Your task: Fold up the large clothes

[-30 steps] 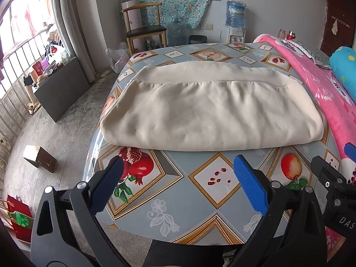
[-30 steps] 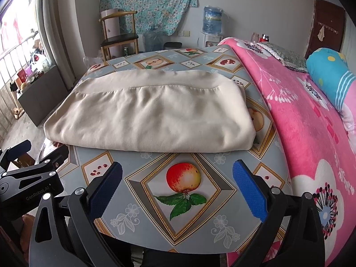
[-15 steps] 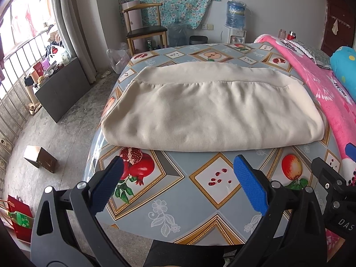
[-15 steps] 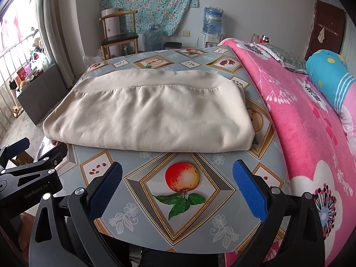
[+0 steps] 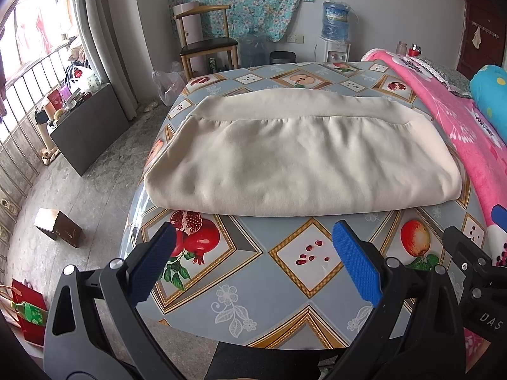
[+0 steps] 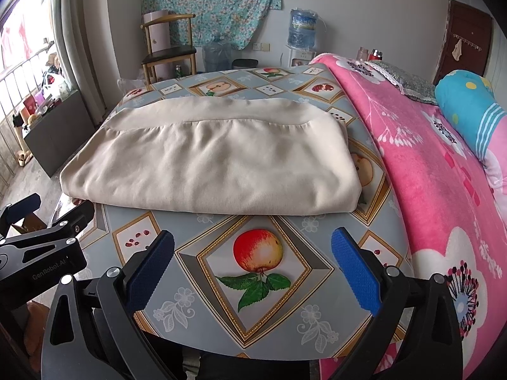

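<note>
Cream garment [image 5: 301, 158], soft, folded into thick rectangle, on glossy fruit-print worktop [image 5: 253, 288]. Left hand-held gripper [image 5: 253, 264], right hand-held gripper [image 6: 253, 264]: jaws wide apart, holding nothing.

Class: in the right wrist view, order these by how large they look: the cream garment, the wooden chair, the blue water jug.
1. Cream garment
2. Wooden chair
3. Blue water jug

The garment lies nearer the camera, so true sizes are unsure.

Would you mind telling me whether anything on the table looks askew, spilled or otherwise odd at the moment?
Nothing stands out. The cream garment lies folded flat on the fruit-print tablecloth, edges fairly even, only soft wrinkles. Both the left tongs and right tongs are open and hold nothing, short of the garment's near edge.
</note>
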`<state>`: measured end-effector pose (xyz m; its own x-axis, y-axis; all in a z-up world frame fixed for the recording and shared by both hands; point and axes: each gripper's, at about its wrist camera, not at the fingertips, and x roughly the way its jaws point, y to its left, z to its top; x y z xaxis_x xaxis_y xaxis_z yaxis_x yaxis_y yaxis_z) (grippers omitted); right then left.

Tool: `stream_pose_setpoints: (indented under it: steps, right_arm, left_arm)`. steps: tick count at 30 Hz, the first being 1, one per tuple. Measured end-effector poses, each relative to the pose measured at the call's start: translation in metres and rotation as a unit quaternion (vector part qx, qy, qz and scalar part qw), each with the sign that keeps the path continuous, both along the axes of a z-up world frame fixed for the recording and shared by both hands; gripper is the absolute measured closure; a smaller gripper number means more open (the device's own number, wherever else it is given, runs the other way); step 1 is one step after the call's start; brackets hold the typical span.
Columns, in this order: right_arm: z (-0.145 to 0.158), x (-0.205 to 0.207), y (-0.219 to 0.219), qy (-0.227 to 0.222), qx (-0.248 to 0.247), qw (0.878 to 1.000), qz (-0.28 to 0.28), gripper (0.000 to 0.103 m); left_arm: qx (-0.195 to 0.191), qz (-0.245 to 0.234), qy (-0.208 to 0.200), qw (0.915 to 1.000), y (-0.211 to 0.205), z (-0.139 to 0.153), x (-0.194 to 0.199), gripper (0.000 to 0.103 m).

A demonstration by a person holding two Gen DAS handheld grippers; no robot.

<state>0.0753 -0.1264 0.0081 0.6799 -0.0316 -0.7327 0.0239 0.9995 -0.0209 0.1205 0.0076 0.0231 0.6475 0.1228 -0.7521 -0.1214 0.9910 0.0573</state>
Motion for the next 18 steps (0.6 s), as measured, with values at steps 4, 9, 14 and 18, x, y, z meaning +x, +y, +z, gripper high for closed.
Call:
stream_pose_setpoints:
  steps: [4,9,14,18]
  right_arm:
    - [-0.0002,0.0000,0.0013,0.000,0.000,1.000,0.000,0.006]
    - [-0.0009,-0.0002,-0.0008,0.001,-0.001,1.000,0.001,0.006]
    - [-0.0012,-0.0007,-0.0023,0.001,-0.002,1.000,0.002,0.006]
    - [-0.0018,-0.0008,-0.0014,0.002,-0.002,1.000,0.003,0.006]
  left_arm:
    - [0.001,0.000,0.000,1.0000,-0.0002,0.0000,0.0001,0.008]
    - [0.000,0.000,0.000,1.0000,-0.0002,0.0000,-0.0001,0.008]
    - [0.000,0.000,0.000,1.0000,-0.0003,-0.0003,-0.0002,0.008]
    - [0.000,0.000,-0.001,1.0000,-0.0003,-0.0005,-0.0002,0.008]
